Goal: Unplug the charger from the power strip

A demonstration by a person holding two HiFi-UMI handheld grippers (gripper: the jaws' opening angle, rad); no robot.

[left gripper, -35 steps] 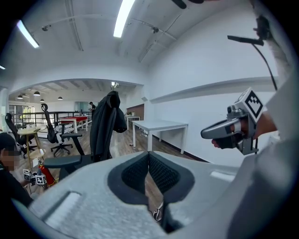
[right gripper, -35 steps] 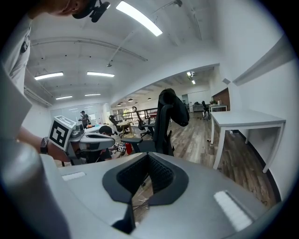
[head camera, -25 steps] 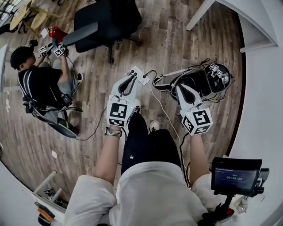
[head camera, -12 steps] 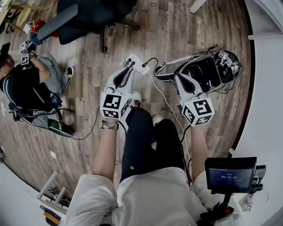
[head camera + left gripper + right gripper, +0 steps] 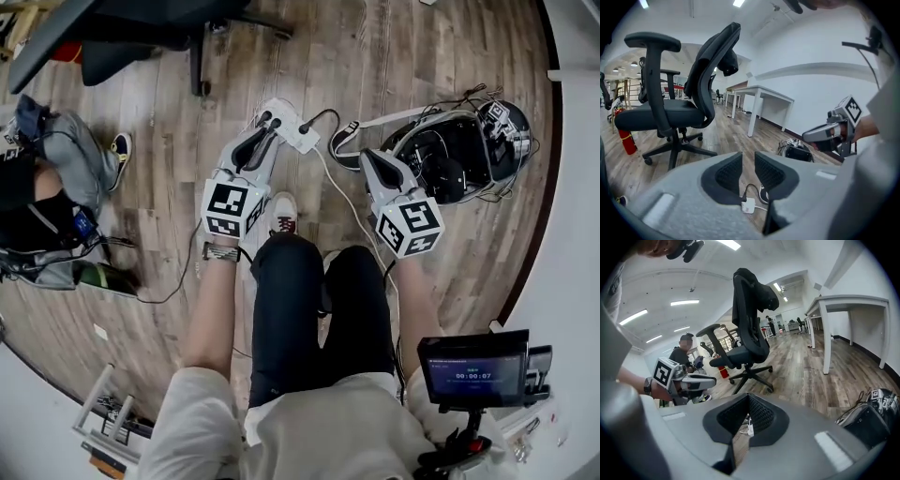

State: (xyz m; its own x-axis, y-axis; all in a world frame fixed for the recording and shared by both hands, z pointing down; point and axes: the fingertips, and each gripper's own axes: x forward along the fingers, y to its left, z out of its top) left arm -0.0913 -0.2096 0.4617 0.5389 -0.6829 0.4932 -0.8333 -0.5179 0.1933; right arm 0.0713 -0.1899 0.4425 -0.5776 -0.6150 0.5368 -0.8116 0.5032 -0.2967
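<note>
A white power strip (image 5: 289, 131) lies on the wooden floor ahead of my feet. A black charger plug (image 5: 304, 127) sits at its right end, with a dark cable curling away. My left gripper (image 5: 269, 124) hangs over the strip's left part. Its jaws are opening, with a clear gap and nothing between the pads. Through that gap in the left gripper view I see the strip (image 5: 748, 206) and plug (image 5: 743, 199) below. My right gripper (image 5: 367, 157) is to the right of the strip, apart from it. Its pads meet at the tips and hold nothing.
A black bag (image 5: 448, 155) with tangled cables lies right of the strip. A black office chair (image 5: 141, 23) stands at the back left, and a person sits on the floor at the left (image 5: 37, 187). A white cord (image 5: 349, 225) runs along the floor toward me. White table legs (image 5: 753, 112) stand further off.
Both grippers have come down toward the floor and now sit closer to the power strip. The head view has tilted, so the chair and seated person slid toward the frame's edge.
</note>
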